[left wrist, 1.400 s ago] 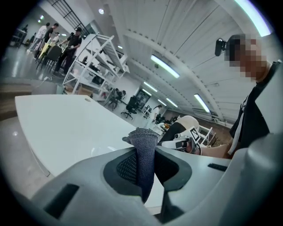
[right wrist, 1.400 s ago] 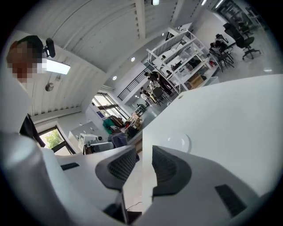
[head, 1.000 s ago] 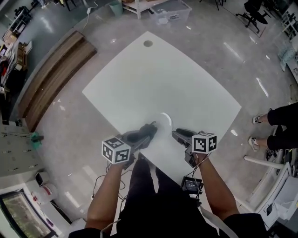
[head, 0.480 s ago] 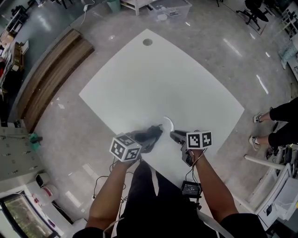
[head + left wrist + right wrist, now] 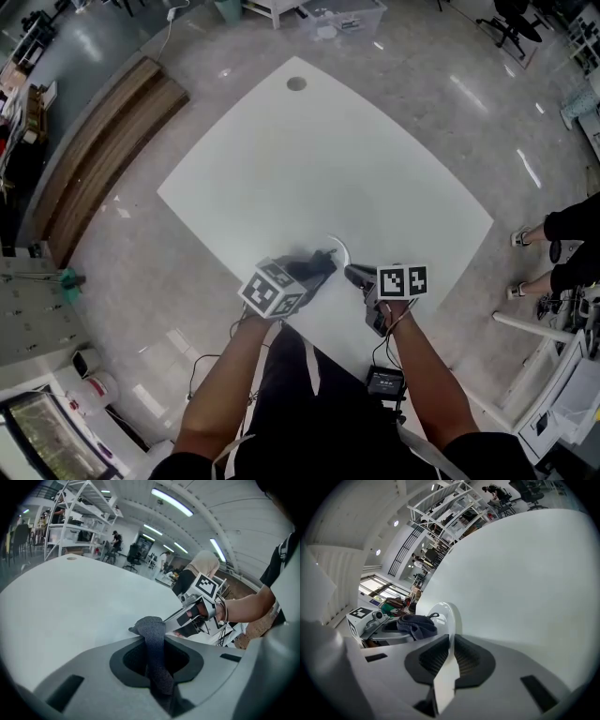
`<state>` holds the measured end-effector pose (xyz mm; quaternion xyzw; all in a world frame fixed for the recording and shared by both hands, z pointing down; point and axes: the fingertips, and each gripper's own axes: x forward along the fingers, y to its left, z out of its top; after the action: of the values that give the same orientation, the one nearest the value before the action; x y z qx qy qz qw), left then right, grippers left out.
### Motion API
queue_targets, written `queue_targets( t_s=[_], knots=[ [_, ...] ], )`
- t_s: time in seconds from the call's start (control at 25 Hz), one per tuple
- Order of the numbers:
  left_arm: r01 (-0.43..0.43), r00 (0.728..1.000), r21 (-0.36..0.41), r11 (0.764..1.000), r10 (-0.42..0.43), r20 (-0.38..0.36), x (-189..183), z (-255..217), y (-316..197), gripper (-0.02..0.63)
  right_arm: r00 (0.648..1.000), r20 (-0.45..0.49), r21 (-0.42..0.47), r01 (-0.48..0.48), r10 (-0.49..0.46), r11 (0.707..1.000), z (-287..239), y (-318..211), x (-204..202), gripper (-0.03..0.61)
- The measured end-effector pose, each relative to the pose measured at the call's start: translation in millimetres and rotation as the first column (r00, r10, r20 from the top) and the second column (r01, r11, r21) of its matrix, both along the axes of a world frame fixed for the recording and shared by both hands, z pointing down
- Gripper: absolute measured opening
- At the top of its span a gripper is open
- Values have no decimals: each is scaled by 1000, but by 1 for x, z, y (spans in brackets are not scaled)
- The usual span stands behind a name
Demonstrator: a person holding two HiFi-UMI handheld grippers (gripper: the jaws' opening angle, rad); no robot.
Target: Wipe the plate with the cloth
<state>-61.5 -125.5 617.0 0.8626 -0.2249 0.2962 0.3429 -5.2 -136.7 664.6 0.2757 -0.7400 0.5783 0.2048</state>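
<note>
Brought closer since a second ago, the left tool [image 5: 322, 259] is clamped on a dark grey knitted cloth [image 5: 152, 629]. The cloth seemingly touches the glossy white plate [image 5: 444, 616], whose rim is held upright between the closing jaws of the right tool [image 5: 352, 273].

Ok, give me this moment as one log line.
left gripper: shut on cloth | right gripper: jaws closing on plate rim | plate: tilted up on edge | cloth: at plate's face
</note>
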Motion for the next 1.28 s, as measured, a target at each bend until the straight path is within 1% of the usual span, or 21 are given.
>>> queue_targets(
  t_s=[0.12, 0.2, 0.36, 0.44, 0.52, 0.68, 0.76, 0.92, 1.0, 1.12, 1.28],
  knots=[
    [3, 999, 18, 1000, -4, 47, 0, 1, -17, 54, 1000, 14, -5, -6, 6, 1000, -1, -1, 0, 31],
    [11, 995, 33, 999, -14, 95, -7, 4, -30, 54, 1000, 21, -11, -9, 10, 1000, -1, -2, -1, 29],
    [24, 974, 64, 998, -37, 224, -42, 10, -47, 54, 1000, 17, -12, -20, 21, 1000, 0, -2, 0, 28],
    [20, 964, 67, 998, -37, 264, -59, 11, -46, 54, 999, 15, -11, -32, 32, 999, -1, -1, 1, 28],
    [-5, 958, 61, 998, -13, 285, -70, 10, -37, 54, 999, 13, -9, -45, 45, 999, -1, -1, 1, 28],
    [-89, 944, 27, 996, 75, 323, -77, 9, -1, 54, 998, 10, -7, -63, 63, 998, -1, -2, 0, 26],
    [-134, 938, -6, 991, 129, 322, -68, 11, 20, 54, 997, 11, -8, -70, 70, 998, -1, -2, 1, 26],
    [-222, 928, -86, 971, 237, 287, -29, 13, 56, 54, 997, 15, -3, -78, 79, 997, -1, -2, 3, 26],
    [-259, 923, -87, 962, 273, 271, -5, 14, 61, 54, 997, 13, -2, -75, 75, 997, 0, -1, 3, 26],
    [-281, 920, -68, 957, 289, 264, 22, 15, 51, 54, 997, 12, -3, -72, 72, 997, 1, 1, 5, 26],
    [-281, 911, -63, 958, 287, 297, 31, 21, 23, 54, 998, 14, -2, -64, 64, 998, 1, 2, 5, 26]
  ],
)
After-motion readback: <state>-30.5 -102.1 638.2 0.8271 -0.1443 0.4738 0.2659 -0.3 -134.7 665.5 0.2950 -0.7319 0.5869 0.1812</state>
